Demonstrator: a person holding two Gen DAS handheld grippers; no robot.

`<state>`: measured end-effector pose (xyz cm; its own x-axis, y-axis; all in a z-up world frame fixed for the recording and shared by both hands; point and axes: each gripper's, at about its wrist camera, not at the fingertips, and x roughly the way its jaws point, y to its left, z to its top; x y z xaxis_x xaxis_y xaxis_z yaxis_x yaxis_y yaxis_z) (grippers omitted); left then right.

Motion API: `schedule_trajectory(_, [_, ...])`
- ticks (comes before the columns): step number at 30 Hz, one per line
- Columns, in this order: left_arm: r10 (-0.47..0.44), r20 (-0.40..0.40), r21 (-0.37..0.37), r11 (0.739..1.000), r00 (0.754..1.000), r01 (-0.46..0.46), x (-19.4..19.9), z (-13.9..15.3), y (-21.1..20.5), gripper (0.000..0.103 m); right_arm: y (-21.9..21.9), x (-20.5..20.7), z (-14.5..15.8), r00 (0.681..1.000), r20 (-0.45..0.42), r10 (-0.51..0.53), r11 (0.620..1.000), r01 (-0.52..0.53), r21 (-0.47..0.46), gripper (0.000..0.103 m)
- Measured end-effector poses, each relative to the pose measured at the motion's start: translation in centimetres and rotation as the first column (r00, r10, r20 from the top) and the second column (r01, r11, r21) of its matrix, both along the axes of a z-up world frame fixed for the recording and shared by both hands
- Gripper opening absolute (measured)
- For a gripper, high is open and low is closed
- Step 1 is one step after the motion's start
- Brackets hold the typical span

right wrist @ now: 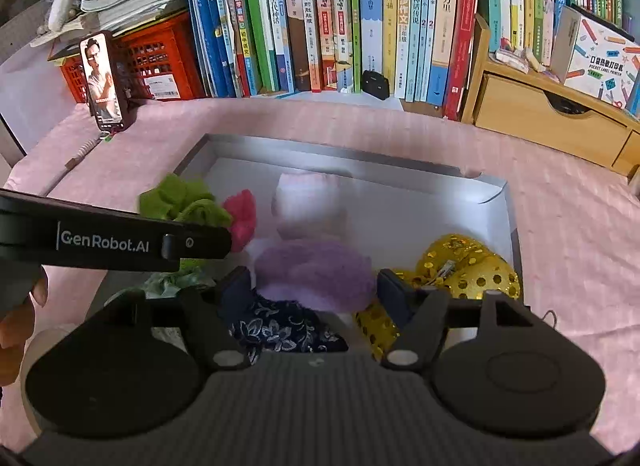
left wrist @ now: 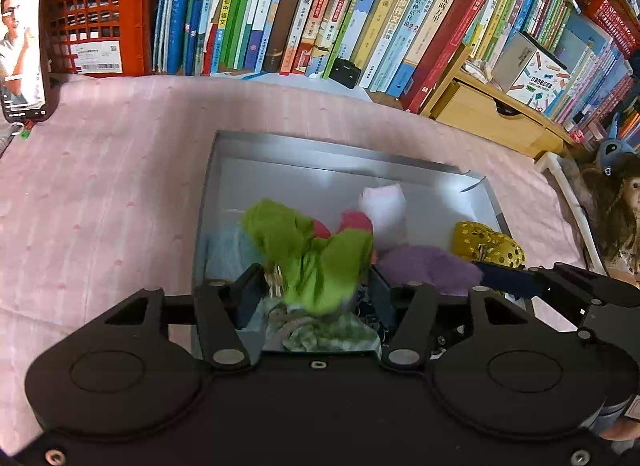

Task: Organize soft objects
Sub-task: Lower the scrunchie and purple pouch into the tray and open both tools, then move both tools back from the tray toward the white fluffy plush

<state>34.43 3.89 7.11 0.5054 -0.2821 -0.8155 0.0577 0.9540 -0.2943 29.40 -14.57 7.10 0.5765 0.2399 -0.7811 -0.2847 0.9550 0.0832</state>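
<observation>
Left wrist view shows the left gripper (left wrist: pixel 316 290) with its two fingers set apart, and a green cloth piece (left wrist: pixel 320 262) sits between them; whether the fingers really press on it I cannot tell. This green piece has a red part (left wrist: pixel 352 221) at its top and it hangs over the near-left part of the silver tray (left wrist: pixel 320 149). Under it lies a pale green patterned cloth (left wrist: pixel 320 330). Behind it stands a white and pink soft item (left wrist: pixel 384 205).

Right wrist view shows the right gripper (right wrist: pixel 314 290) with fingers spread wide, holding nothing. Just in front of it, between the fingers, lies a dark blue floral cloth (right wrist: pixel 280 330), and beyond that a purple fuzzy item (right wrist: pixel 316 270). To the right of the purple one, a gold sequin item (right wrist: pixel 468 270) rests against the right wall of the tray.

The tray lies on a pink bed cover (right wrist: pixel 560 225). Behind it stands a row of books (right wrist: pixel 340 17), a red crate (right wrist: pixel 160 57) and a phone (right wrist: pixel 105 81) leaning upright, and a wooden drawer unit (right wrist: pixel 552 121) on the right.
</observation>
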Motion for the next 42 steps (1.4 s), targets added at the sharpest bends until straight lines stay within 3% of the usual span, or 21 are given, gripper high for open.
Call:
schedule_trajectory(10, [-0.009,0.118,0.053,0.999,0.993,0.003,-3.6,3.2,0.7,0.071,-0.7,-2.6,2.0,0.996,0.09,-0.005,1.0,0.004,0.016,0.086])
schedule_trajectory(20, [-0.033,0.256,0.092,0.996,0.966,0.009,-9.6,5.6,1.8,0.08,-0.3,-9.2,4.5,0.947,0.321,0.02,0.998,-0.001,-0.059,0.088])
schedule_trajectory(32, [-0.047,0.364,0.179,0.984,0.93,-0.021,-17.1,5.6,2.7,0.085,0.9,-16.4,4.9,0.878,0.462,0.125,0.988,-0.068,-0.139,0.089])
schedule_trajectory(42, [-0.039,0.414,0.204,0.978,0.91,-0.051,-21.7,4.3,3.9,0.087,1.6,-20.6,2.5,0.839,0.523,0.149,0.984,-0.073,-0.163,0.09])
